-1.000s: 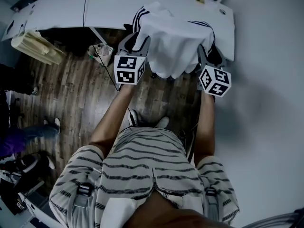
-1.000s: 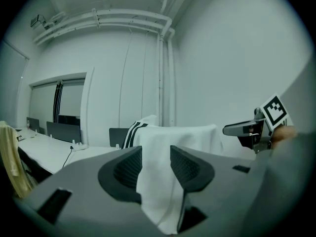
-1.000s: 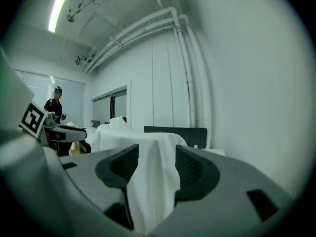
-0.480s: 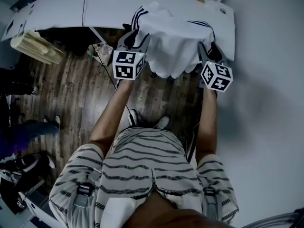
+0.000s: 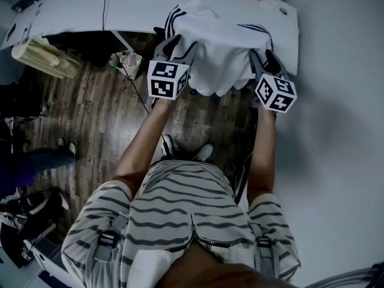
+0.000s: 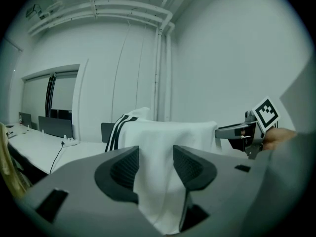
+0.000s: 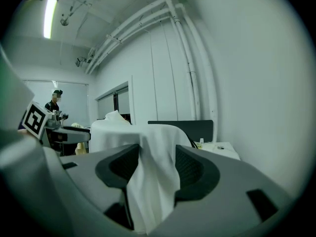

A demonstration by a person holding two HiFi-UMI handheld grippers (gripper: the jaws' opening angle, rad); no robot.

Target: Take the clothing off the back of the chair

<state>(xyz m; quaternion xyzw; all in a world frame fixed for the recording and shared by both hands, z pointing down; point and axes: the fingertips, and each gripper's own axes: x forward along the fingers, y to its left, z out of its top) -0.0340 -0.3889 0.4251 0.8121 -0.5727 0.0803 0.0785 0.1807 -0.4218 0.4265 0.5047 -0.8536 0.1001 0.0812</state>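
**At the chair back, both grippers straddle the white garment**

Upper middle of the head view, a white garment [image 5: 219, 47] with dark stripes drapes over the chair back [image 5: 160, 33], against the white table [image 5: 90, 8]. At its left edge the left gripper [image 5: 182, 45] has just been opening its jaws. They stand wide, a hanging fold loose between them. At the right edge the right gripper [image 5: 262, 59] stands equally wide around another fold.

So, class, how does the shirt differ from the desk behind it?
The shirt hangs in soft folds, while the desk lies flat and rigid. The shirt has black stripes at its shoulders; the desk has none, but a black cable lies on it. Both are white.
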